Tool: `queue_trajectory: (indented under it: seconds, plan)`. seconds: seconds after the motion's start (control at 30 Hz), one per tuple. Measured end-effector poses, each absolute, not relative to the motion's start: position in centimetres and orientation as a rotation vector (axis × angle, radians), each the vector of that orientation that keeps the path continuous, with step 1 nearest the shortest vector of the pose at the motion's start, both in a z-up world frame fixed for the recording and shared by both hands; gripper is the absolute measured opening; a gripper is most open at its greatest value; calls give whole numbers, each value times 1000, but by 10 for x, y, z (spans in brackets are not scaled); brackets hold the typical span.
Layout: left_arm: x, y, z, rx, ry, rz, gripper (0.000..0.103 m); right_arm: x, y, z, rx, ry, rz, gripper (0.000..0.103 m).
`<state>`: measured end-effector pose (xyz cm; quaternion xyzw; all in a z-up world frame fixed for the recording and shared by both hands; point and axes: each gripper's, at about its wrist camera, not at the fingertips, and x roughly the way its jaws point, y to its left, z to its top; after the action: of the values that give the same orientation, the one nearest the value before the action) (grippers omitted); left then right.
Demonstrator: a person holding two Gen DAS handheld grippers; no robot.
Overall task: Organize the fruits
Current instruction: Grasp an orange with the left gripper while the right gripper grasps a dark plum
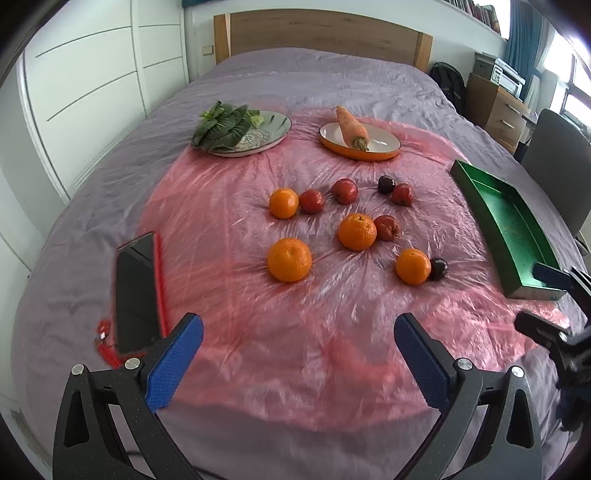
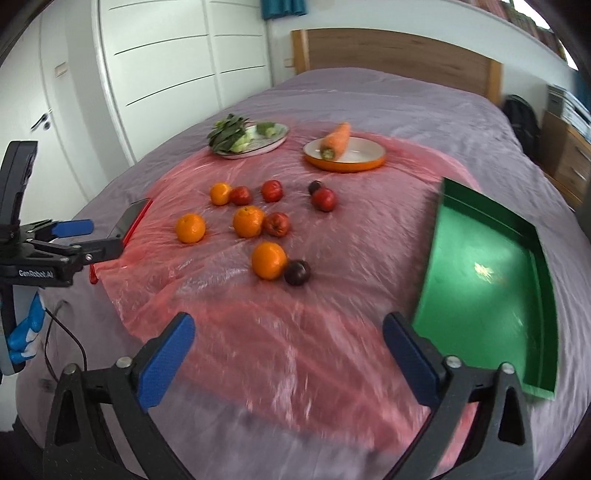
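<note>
Several oranges, such as one [image 1: 289, 259] [image 2: 190, 228] at the left and one [image 1: 413, 266] [image 2: 269, 260] nearest the front, lie on a pink plastic sheet [image 1: 258, 332] [image 2: 258, 332] on the bed, among several red apples [image 1: 386, 227] [image 2: 277, 223] and dark plums [image 1: 438, 268] [image 2: 297, 272]. An empty green tray [image 1: 517, 229] [image 2: 480, 266] lies at the right. My left gripper [image 1: 298, 362] is open and empty, near the sheet's front. My right gripper [image 2: 289, 356] is open and empty, beside the tray.
A plate of leafy greens [image 1: 240, 129] [image 2: 247, 138] and an orange dish with a carrot [image 1: 360, 140] [image 2: 343, 151] stand at the back. A black phone in a red case [image 1: 136, 291] [image 2: 129, 221] lies at the left. A wooden headboard [image 1: 321, 33] and white wardrobes [image 2: 166, 55] stand behind.
</note>
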<state>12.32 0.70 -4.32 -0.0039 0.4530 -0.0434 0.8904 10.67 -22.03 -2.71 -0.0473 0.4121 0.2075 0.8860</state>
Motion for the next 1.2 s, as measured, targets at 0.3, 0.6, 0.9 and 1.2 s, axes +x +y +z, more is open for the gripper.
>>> queue_trajectory:
  seconds: [0.3,0.6,0.9,1.2]
  plan:
    - [158,-18,-63,-19,994,-187,78,165,-210,-57,-150,929,557,70]
    - [206,-47,-71,23,999,-249,67,192,-202,-82,-208,967,638,32]
    - [243,-56,-94,80,1030,-228,67,204,-197,-95,-289,985,681,32]
    - [255,-67,-112,136,1054,-244,67,209,-189,-102,-340,986,723,22]
